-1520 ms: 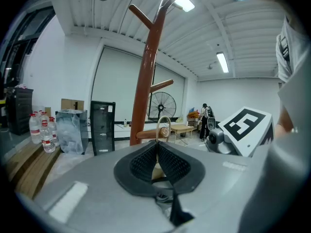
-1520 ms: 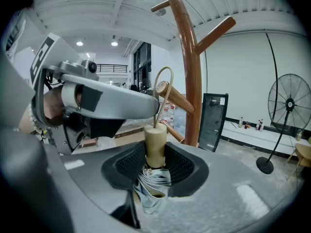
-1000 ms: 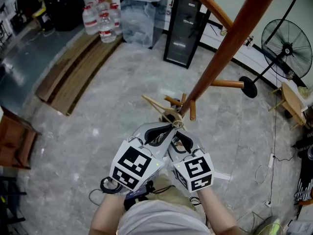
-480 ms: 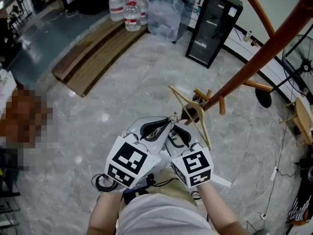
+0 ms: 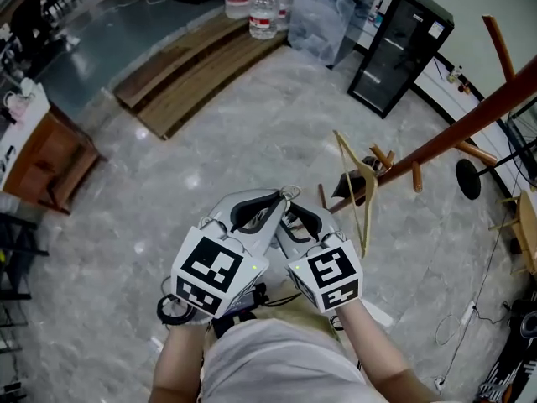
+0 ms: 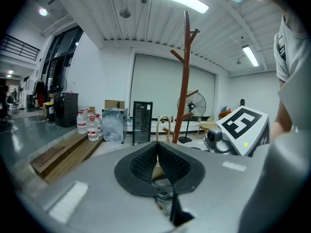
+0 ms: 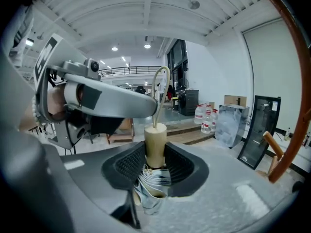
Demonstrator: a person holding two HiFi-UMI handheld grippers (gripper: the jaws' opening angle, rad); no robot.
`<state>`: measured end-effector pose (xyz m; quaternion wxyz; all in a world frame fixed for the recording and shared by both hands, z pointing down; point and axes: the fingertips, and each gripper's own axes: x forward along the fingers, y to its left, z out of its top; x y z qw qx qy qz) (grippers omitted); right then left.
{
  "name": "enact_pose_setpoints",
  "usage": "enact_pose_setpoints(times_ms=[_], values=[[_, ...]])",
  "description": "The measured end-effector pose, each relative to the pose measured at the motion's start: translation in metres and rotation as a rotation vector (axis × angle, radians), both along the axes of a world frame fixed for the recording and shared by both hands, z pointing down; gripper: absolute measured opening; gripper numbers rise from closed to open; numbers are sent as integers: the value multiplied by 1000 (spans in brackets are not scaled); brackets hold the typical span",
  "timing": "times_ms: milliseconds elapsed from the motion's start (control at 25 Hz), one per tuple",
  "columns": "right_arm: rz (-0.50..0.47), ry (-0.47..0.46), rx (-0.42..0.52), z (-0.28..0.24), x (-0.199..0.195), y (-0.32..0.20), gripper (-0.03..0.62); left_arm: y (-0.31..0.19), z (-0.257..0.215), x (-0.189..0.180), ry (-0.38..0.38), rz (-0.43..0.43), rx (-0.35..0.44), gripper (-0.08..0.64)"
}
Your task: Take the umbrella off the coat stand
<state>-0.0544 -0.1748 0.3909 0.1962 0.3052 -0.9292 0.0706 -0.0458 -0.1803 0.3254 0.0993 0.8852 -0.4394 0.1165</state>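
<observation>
A folded umbrella with a cream handle (image 7: pixel 155 142) and silver-blue fabric (image 7: pixel 151 181) sits between the pads of my right gripper (image 7: pixel 154 155), which is shut on it. Its thin wrist loop (image 7: pixel 158 89) runs up to my left gripper (image 6: pixel 156 147), shut on the loop (image 6: pixel 163 125). In the head view both grippers, left (image 5: pixel 281 198) and right (image 5: pixel 295 223), are held close together in front of my body. The brown wooden coat stand (image 5: pixel 445 137) leans across the right side, clear of the grippers. A pale wooden hanger (image 5: pixel 359 187) hangs on its lower pegs.
Water bottles (image 5: pixel 262 7), a clear plastic bin (image 5: pixel 323 15) and a black cabinet (image 5: pixel 398 53) line the far wall. Wooden planks (image 5: pixel 193 74) lie on the floor at the left. A brown table (image 5: pixel 50 154) stands at far left; a fan base (image 5: pixel 467 179) at right.
Both grippers have moved together away from the coat stand with the umbrella. The stand and hanger have slid to the right in the head view, leaving a gap.
</observation>
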Motion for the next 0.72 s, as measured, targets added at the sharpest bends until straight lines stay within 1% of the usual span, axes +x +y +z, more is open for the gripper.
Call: enact_pose_setpoints(times_ms=[280,480,720], values=[[-69,6,-6,5,-29,14,126,13,7,-29,-3,-59,-9,26],[-98,9,2,6,-41,19,126,19,8,-42,-2,-91,-7,26],[-123,2,3,6,-51,25,126,25,7,-51,-3,-111,-10,26]])
